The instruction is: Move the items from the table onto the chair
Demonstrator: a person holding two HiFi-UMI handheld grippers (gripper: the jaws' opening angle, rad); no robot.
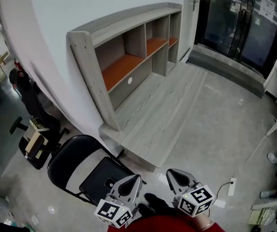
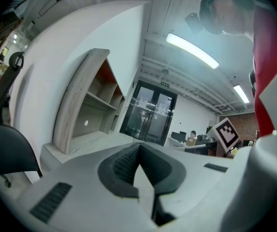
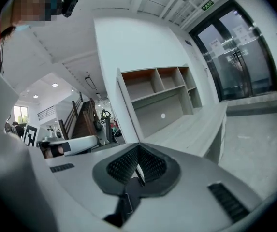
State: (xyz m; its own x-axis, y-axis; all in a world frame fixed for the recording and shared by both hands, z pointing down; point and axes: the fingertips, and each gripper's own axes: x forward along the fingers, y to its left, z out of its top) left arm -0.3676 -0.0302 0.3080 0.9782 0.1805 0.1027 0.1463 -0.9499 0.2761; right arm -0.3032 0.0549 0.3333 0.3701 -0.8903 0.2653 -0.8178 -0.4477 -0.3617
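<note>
A black folding chair (image 1: 75, 164) stands on the floor at the lower left of the head view. Something dark and flat with a small pale mark (image 1: 110, 182) lies on its seat; I cannot tell what it is. My left gripper (image 1: 131, 181) hovers over the seat's near right corner, shut and empty. My right gripper (image 1: 173, 175) is beside it over bare floor, also shut with nothing in it. In the left gripper view the shut jaws (image 2: 139, 152) point level across the room, with the chair's back (image 2: 5, 149) at the left edge. The right gripper (image 3: 138, 154) faces the shelves. No table is in view.
A grey shelf unit with orange boards (image 1: 128, 52) stands on a low wooden platform (image 1: 162, 115) ahead. An office chair loaded with boxes (image 1: 34, 140) is at the left, a power strip (image 1: 232, 186) and someone's feet (image 1: 275, 157) at the right. Glass doors (image 1: 244, 23) are at the far right.
</note>
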